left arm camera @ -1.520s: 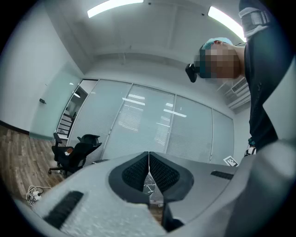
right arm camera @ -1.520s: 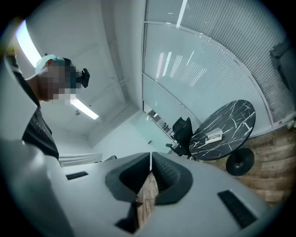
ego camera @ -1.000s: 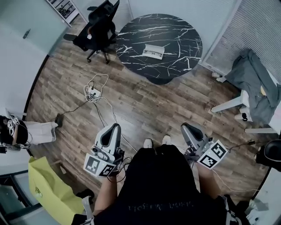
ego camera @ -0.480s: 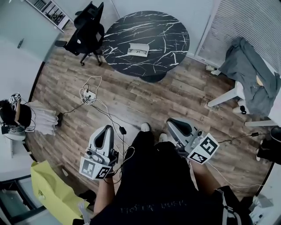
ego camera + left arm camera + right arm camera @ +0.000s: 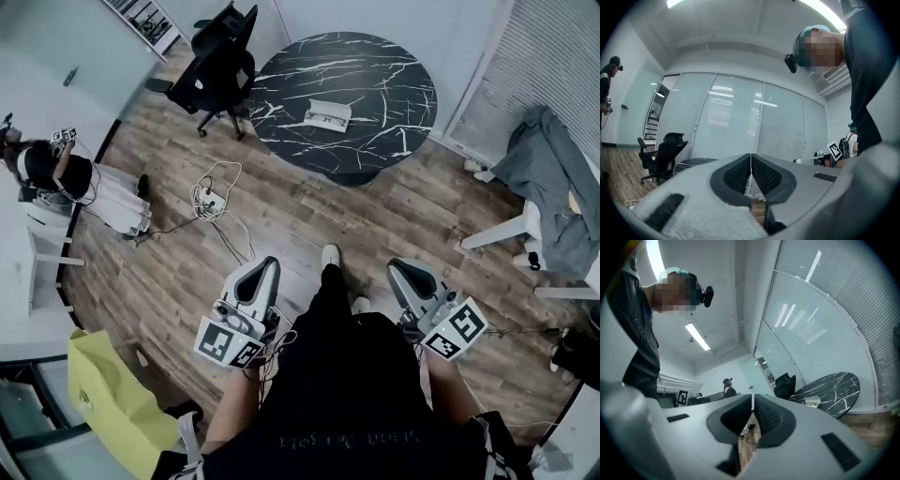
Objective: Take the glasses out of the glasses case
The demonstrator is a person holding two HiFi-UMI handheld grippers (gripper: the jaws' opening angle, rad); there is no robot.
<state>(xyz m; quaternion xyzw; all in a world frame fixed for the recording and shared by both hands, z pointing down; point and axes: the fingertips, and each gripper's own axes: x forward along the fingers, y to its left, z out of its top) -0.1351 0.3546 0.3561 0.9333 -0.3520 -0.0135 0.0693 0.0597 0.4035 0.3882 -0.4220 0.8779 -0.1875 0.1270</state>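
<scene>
Left gripper (image 5: 266,267), held low in front of the person's body, is clenched: in the left gripper view its two dark ribbed pads (image 5: 739,174) press flat together along their length, with nothing between them. Right gripper (image 5: 401,271) is also closed and empty; in the right gripper view its jaws meet at the tips, with only a thin sliver of floor showing lower down between the pads (image 5: 769,417). Each gripper carries a cube with square black-and-white markers at its rear. Both are well short of the round black marble table (image 5: 375,84), across a stretch of wood plank floor (image 5: 300,211), and both point roughly toward it.

The glasses case (image 5: 328,114) lies open near the middle of the table, white, well apart from both grippers. A small dark shape sits inside it, too small to make out clearly. In the right gripper view the case shows as a pale object on the table's near side.

Just left of the table stands a black office chair (image 5: 220,66). Between the table and the left gripper, a white power strip with tangled cables (image 5: 211,199) lies on the floor. Right of the table, a grey garment (image 5: 553,178) is draped over white furniture. Far left of the table stands another person (image 5: 52,169), and nearer the camera a yellow bag (image 5: 108,398).
</scene>
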